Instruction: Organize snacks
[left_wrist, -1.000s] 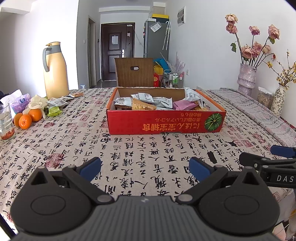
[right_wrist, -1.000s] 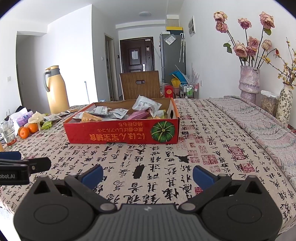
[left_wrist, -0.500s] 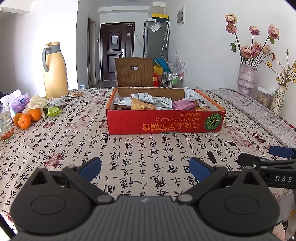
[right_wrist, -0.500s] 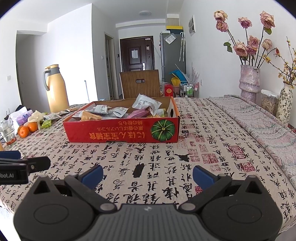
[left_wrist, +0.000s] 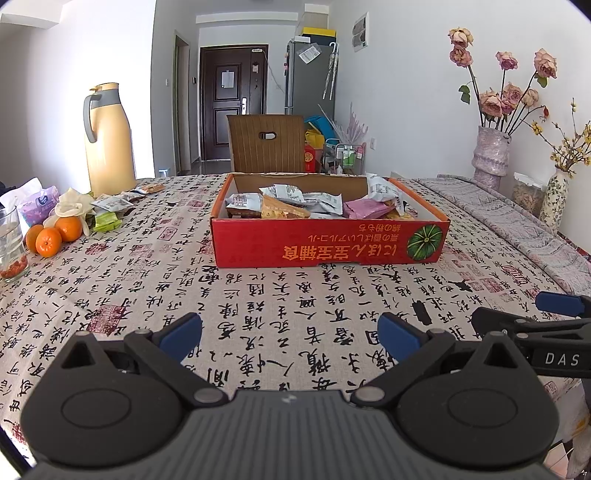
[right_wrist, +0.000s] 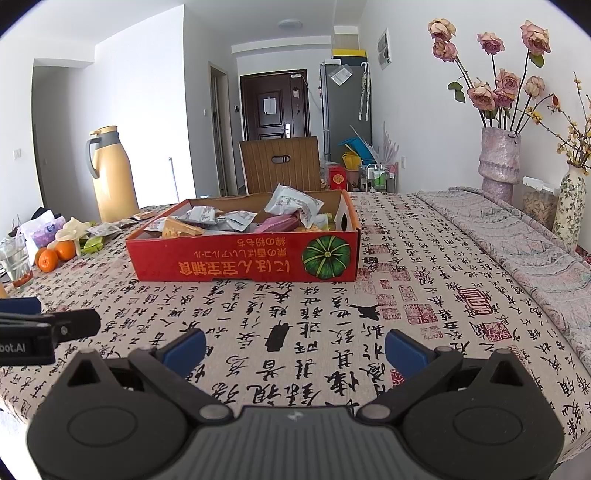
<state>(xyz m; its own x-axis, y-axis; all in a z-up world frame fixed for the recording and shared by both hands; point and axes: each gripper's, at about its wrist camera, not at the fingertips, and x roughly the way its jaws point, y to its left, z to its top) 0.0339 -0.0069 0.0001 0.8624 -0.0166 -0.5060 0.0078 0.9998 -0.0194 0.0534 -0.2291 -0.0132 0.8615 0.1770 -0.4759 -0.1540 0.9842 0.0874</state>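
A shallow red cardboard box sits mid-table, holding several snack packets, silver, orange and pink. More loose snack packets lie at the far left beside the oranges. My left gripper hovers open over the tablecloth, well short of the box, nothing between its blue pads. My right gripper is open too, empty, to the right of the left one and equally short of the box. Each gripper's side shows in the other's view.
A yellow thermos jug stands at the back left. Oranges, a glass and a tissue pack crowd the left edge. Vases of flowers and a jar line the right wall. A wooden chair stands behind the table.
Both grippers have drifted very slightly; the right wrist view has eased a little closer to the box. Nothing was taken hold of or let go.
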